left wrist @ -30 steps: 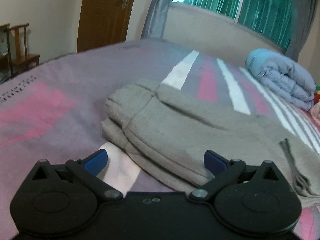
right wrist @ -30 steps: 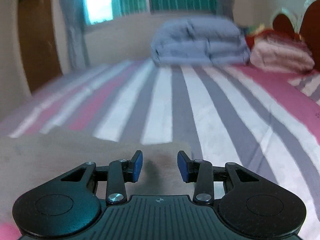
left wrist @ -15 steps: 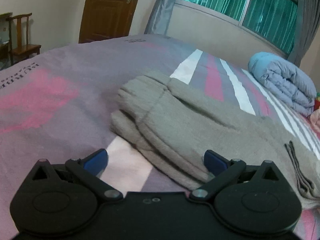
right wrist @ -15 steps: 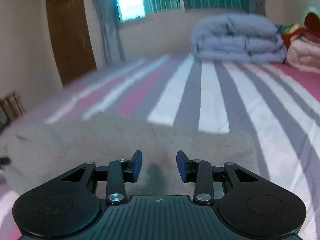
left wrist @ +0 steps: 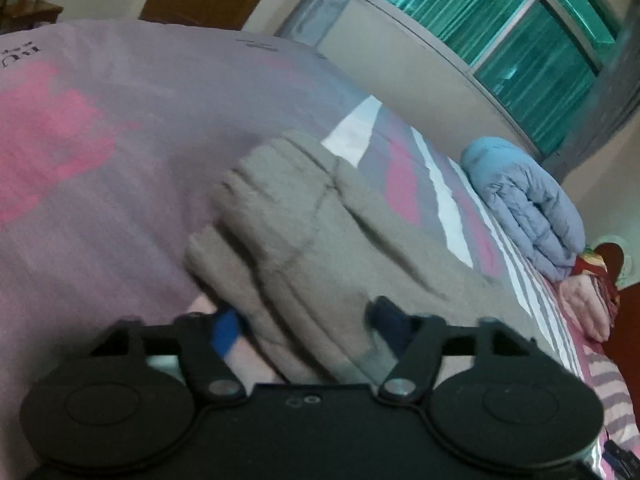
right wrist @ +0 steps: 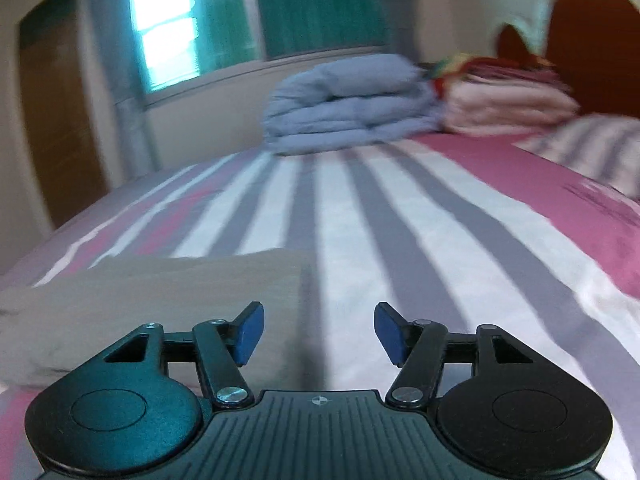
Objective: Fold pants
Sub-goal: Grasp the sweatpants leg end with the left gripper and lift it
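On the bed (left wrist: 100,208), spread over its striped cover, lie the grey pants (left wrist: 320,232), already doubled lengthwise so that one leg rests on the other. In the left wrist view the cuffs show at the far end as stacked ribbed bands, and the near edge runs under the left gripper (left wrist: 304,320). That gripper is tilted down at this edge, and its fingers (left wrist: 226,330) are closing with the layered fabric between them; the blur leaves it unclear whether the pads already press on the cloth, so I would call them partly open around it, not yet gripping. It looks placed to catch every layer together, which a further fold needs.

The right gripper (right wrist: 319,334) sits at the other end, where the squared corner of the pants lies just left of its fingers (right wrist: 250,332). These are opening, and nothing is between them (only bare sheet shows in the gap). It seems set beside the corner to take hold there, so both ends can lift together.

Farther off, a folded blue quilt (right wrist: 352,108) and a pink blanket (right wrist: 508,108) sit stacked near the headboard (right wrist: 592,40), well apart from the work.
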Motion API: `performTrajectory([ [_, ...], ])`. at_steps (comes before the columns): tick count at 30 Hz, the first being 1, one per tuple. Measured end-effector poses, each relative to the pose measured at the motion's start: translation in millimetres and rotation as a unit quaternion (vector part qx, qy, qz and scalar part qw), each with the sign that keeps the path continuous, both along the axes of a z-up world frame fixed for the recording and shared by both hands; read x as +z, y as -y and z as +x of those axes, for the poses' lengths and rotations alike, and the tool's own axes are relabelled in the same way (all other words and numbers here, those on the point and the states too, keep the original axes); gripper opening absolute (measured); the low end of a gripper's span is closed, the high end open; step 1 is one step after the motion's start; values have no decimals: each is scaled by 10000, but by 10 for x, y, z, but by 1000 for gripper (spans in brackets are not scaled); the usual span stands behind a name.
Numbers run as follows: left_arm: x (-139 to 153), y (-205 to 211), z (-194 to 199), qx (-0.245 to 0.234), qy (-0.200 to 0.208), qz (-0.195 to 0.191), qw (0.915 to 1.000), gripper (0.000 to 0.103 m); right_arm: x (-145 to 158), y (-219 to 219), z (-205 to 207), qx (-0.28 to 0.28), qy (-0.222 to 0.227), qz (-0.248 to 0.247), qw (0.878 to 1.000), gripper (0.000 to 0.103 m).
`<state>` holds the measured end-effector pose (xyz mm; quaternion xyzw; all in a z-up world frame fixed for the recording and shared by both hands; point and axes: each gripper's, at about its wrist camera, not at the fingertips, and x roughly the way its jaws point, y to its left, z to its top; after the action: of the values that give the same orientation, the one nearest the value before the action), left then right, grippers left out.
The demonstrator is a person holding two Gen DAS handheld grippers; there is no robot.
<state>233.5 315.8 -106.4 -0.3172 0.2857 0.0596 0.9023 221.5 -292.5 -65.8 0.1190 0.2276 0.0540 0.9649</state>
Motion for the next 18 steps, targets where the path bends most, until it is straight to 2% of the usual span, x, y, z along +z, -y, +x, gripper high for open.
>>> performTrajectory([
  [5,-92,-36,32,-11,273,-90,9996,59,-27,209,-38,-714,-194,636,9952,61],
  [7,-116,-28,46,-95,373,-65,9992,65,-56,239,-5,-824,-355,729,9933,61],
  [9,-113,6,41,-125,350,56,9993,64,-48,216,12,-836,-417,691,9932,61],
  [10,-105,4,35,-77,327,108,9994,50,-38,201,-4,-816,-427,653,9936,61],
  [11,-113,-5,22,-4,299,122,9995,44,-37,187,31,-791,-438,617,9940,61],
  [12,-118,-22,5,7,326,47,9995,30,-39,175,35,-770,-456,573,9943,61],
  [13,-127,-29,-1,-24,350,-19,9994,26,-29,168,13,-771,-469,548,9944,61],
  [18,-97,6,18,-42,290,107,9995,26,-58,217,57,-848,-477,629,9933,61],
])
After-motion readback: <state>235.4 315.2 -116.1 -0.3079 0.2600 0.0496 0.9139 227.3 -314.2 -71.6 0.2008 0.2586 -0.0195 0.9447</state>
